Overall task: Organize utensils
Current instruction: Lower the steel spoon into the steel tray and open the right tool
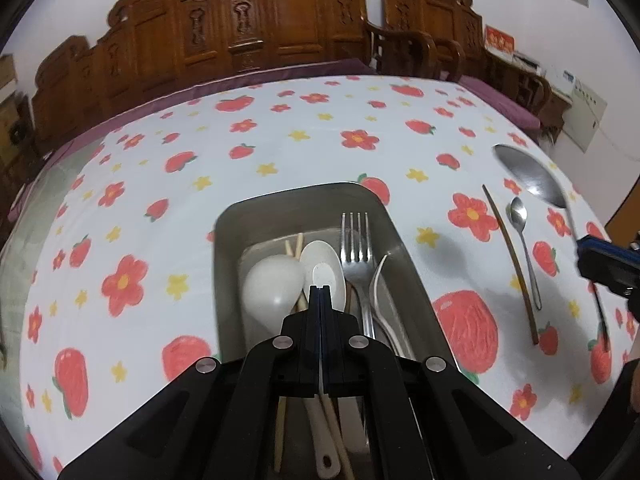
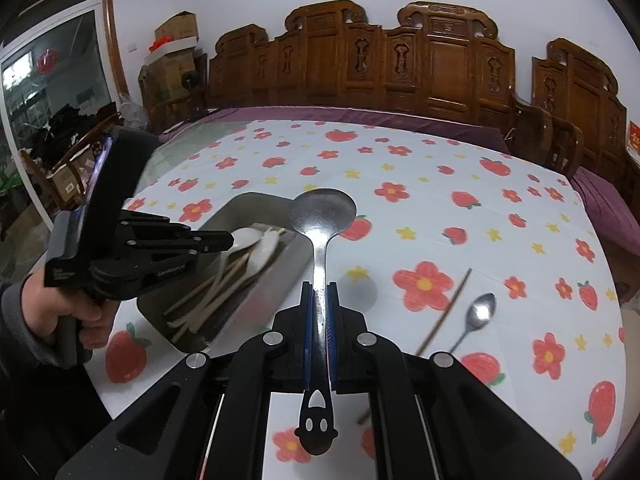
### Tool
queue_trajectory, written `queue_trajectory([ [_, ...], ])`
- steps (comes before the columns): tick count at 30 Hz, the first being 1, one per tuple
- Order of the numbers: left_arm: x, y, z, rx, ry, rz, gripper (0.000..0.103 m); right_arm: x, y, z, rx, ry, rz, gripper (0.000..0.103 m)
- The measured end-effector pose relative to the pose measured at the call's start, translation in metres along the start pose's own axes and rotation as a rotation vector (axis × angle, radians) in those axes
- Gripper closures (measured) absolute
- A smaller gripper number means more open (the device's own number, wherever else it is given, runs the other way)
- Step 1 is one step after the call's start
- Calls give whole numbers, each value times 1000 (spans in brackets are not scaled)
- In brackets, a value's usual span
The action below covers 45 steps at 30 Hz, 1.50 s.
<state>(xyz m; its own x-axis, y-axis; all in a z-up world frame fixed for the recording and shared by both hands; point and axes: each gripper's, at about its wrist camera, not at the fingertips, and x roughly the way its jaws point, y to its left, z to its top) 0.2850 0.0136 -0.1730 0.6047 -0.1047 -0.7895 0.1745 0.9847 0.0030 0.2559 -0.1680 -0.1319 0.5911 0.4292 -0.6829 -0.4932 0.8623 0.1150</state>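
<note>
A metal tray on the flowered cloth holds a fork, white spoons, chopsticks and other utensils. My left gripper hangs shut just over the white spoons in the tray, and I see nothing clamped between its pads. My right gripper is shut on the handle of a large metal spoon, held above the cloth right of the tray. A small metal spoon and a brown chopstick lie on the cloth to the right.
Carved wooden chairs line the table's far side. A person's hand grips the left tool at the near left edge. Cardboard boxes stand at the back left. Bare cloth spreads beyond and left of the tray.
</note>
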Motion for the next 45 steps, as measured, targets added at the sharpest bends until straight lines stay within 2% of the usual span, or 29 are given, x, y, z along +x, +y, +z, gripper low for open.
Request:
queue_trajectory([
  [6, -22, 13, -11, -46, -45, 13, 103, 19, 26, 12, -17, 26, 23, 95],
  [17, -57, 38, -17, -105, -130, 31, 102, 70, 66, 28, 33, 85, 76, 95],
  [27, -64, 62, -21, -133, -140, 45, 97, 114, 81, 27, 40, 151, 25, 95],
  [29, -66, 66, -21, -142, -141, 45, 86, 122, 81, 26, 41, 166, 8, 95],
  [34, -73, 72, -22, -151, -159, 53, 79, 132, 79, 25, 50, 183, -21, 95],
  [37, -76, 74, -22, -159, -168, 57, 70, 136, 78, 25, 76, 197, 1, 93],
  [39, -78, 75, -21, -163, -171, 61, 67, 133, 76, 25, 97, 181, 45, 92],
  [45, -79, 74, -21, -159, -175, 59, 47, 102, 63, 27, 93, 103, 72, 89],
])
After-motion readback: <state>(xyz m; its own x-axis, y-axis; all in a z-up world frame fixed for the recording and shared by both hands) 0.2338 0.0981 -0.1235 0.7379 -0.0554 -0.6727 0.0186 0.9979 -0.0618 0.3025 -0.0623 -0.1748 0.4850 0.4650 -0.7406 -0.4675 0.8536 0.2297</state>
